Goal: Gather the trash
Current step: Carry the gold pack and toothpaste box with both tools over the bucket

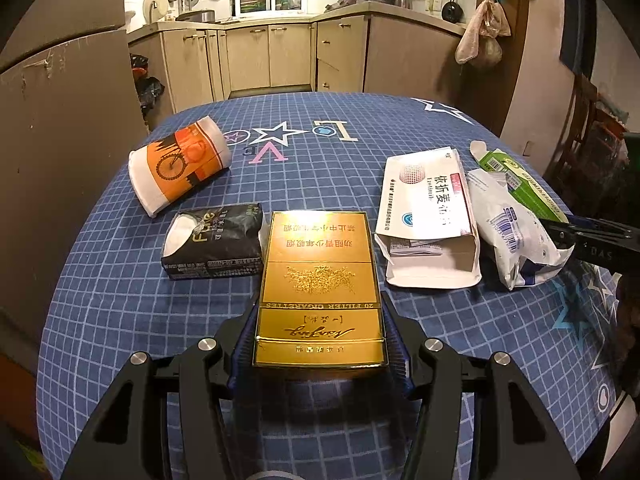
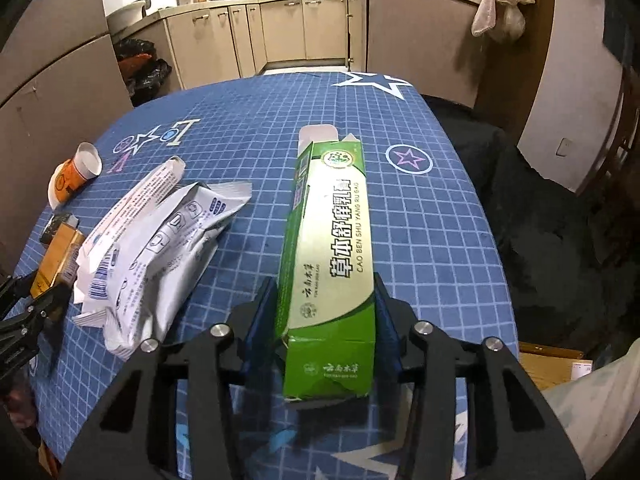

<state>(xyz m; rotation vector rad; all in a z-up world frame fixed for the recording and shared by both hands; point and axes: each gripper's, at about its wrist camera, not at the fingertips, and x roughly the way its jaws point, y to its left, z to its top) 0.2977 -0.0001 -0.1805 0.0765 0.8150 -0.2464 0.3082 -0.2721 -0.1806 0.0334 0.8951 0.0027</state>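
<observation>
Gold card, stiff and light, makes the cigarette pack (image 1: 320, 292) easy to hold: the left gripper (image 1: 320, 336) has its fingers closed on the near end, over the blue checked table (image 1: 120, 280). The right gripper (image 2: 326, 312) likewise pinches a green carton (image 2: 328, 256), hollow and likely to crush if squeezed. Beyond lie a black tissue pack (image 1: 214, 242), a white medicine box (image 1: 428, 216), a crumpled white wrapper (image 2: 160, 248) and a tipped orange cup (image 1: 178, 164), all apart and blocking nothing.
</observation>
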